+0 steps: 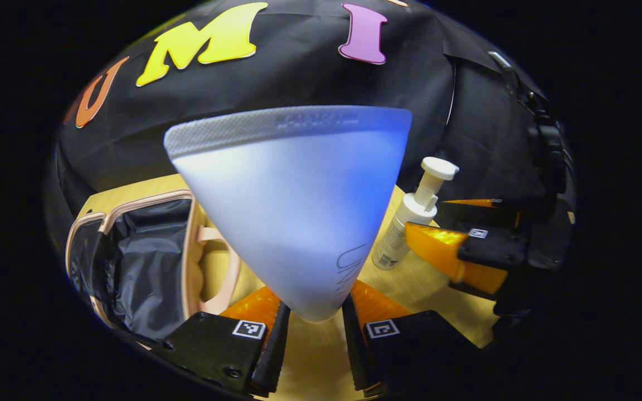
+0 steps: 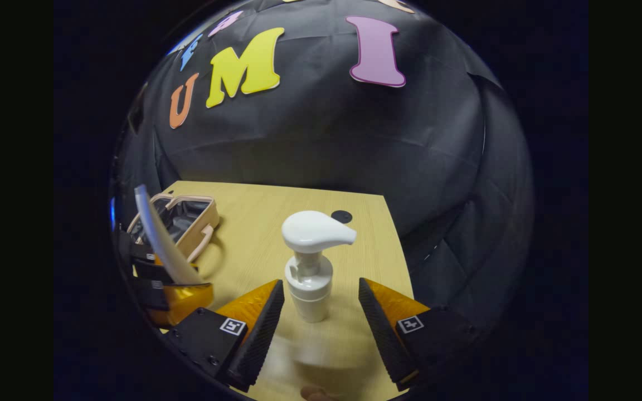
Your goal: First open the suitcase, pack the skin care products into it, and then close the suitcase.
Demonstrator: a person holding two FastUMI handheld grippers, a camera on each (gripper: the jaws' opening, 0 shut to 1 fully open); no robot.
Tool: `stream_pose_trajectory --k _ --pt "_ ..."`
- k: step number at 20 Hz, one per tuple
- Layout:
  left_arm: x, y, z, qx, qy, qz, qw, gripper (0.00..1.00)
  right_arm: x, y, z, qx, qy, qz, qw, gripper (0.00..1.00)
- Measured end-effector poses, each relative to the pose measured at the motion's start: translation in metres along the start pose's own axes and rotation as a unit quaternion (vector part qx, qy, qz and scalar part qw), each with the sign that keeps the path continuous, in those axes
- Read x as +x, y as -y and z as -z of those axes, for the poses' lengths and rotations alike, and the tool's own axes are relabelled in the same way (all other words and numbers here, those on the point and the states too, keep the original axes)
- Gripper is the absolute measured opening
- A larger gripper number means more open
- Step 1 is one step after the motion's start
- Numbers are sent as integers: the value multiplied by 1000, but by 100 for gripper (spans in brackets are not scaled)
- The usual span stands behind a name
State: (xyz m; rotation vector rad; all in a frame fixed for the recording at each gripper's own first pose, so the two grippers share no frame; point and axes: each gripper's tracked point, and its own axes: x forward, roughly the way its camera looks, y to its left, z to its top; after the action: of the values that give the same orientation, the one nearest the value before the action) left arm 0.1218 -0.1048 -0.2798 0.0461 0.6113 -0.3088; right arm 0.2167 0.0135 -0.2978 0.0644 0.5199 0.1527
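Tube [image 1: 293,211], white and wedge-shaped, stands cap-end down between the fingers of the left gripper [image 1: 316,326], both fingers pressed against its narrow lower end; its crimped wide end points up. In the left gripper view the suitcase [image 1: 131,256] lies open on the table [image 1: 410,284] to the left of the tube, dark lining exposed, handle toward the tube. One pump bottle [image 1: 410,223] stands upright on the table to the right of the tube, just beside the right gripper [image 1: 455,253]. In the right gripper view the bottle [image 2: 310,262] stands between the spread fingers of the right gripper [image 2: 321,328], a gap on each side, neither finger touching it. Left of the bottle, the left gripper [image 2: 170,292] holds the tube [image 2: 159,239] tilted above the table [image 2: 276,223], with the open suitcase [image 2: 187,220] just behind it. Count: one suitcase, one tube, one bottle, two grippers. One small dark disc [image 2: 341,216] lies on the table beyond the bottle.
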Motion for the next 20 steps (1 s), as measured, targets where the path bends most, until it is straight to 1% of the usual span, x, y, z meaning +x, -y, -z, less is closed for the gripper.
stream_pose_trajectory --k 3,6,7,8,9,10,11,13,16,18,19,20 --pt "-41 -31 4 2 -9 -26 1000 51 13 -8 4 -4 3 5 1000 80" --pt "-73 -72 10 -16 -20 -57 998 51 24 -11 8 -1 5 15 1000 79" --pt "-81 -86 10 -24 -20 -64 997 51 26 -11 7 0 8 23 1000 75" --pt "-88 -99 11 -32 -21 -70 997 51 30 -7 10 -1 4 42 999 68" --pt "-97 -113 10 -38 -22 -74 996 51 31 -6 14 6 -6 50 999 60" --pt "-104 -126 9 -40 -23 -78 996 51 29 -7 11 10 -4 57 998 51" --pt "-107 -139 10 -38 -25 -82 996 51 27 -10 12 7 -10 63 998 53" --pt "-111 -166 9 -34 -31 -91 995 51 15 -16 13 -3 -14 77 997 50" --pt "-100 -198 15 -33 -48 -93 994 51 -16 -41 0 9 -5 75 997 49" --pt "-91 -211 28 -29 -78 -95 992 51 -45 -63 -8 18 -1 72 997 47" --pt "-83 -216 35 -31 -91 -90 991 51 -60 -75 -12 23 2 69 997 47" --pt "-75 -219 42 -38 -106 -87 990 51 -74 -89 -14 23 7 64 998 49"
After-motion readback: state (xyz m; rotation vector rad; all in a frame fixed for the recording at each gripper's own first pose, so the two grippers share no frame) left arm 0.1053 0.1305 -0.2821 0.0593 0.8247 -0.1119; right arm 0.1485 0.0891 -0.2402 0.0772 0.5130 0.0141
